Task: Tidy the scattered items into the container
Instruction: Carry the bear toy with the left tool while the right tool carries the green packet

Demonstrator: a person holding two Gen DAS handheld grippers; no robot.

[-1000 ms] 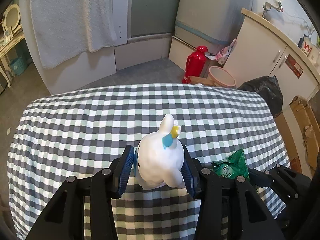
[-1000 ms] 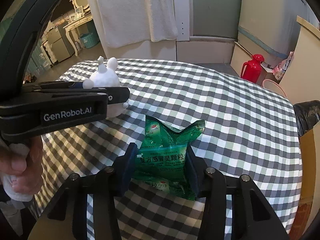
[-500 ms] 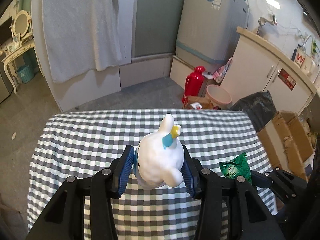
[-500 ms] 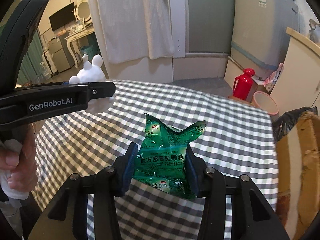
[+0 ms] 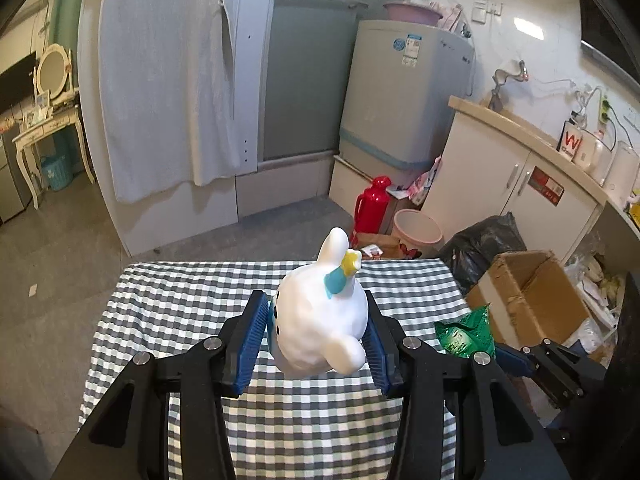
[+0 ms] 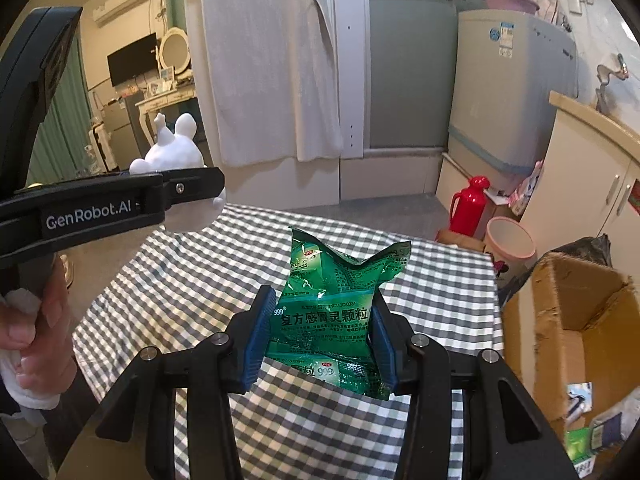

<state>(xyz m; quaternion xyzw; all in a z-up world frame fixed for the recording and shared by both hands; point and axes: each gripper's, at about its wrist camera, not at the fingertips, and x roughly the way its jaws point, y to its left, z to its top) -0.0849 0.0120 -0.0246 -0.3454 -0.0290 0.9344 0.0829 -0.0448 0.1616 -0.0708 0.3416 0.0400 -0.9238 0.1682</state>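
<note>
Checked grey-and-white cloth covers the table [image 5: 168, 320], which stands in a cluttered utility room. Above that cloth, the left tongs [image 5: 316, 334] pinch a white rabbit-shaped toy [image 5: 320, 320] between their blue pads, one pad pressed to each flank; the toy has a yellow star and a teal patch near its ear, and it is clear of the cloth. Just to the right of it, the right tongs [image 6: 320, 332] pinch a green foil sachet [image 6: 336, 304] printed with Chinese characters, its crumpled top edge pointing up and its lower end hanging below the pads, also off the table. From the right wrist view, the left tongs appear side-on with the toy [image 6: 176, 152] poking above them, and a hand [image 6: 28, 340] grips their handle; something white is wrapped about that hand, perhaps a glove or cloth, though the edge of the lens blurs it. Off the table's right side sits an open cardboard box [image 6: 576, 320] on the floor, with other items dimly visible low beside it. Farther back stand a red thermos [image 5: 372, 204], a pink bin [image 5: 416, 228], a black rubbish bag [image 5: 484, 240], white cupboards [image 5: 516, 172] and a washing machine [image 5: 404, 92].
</note>
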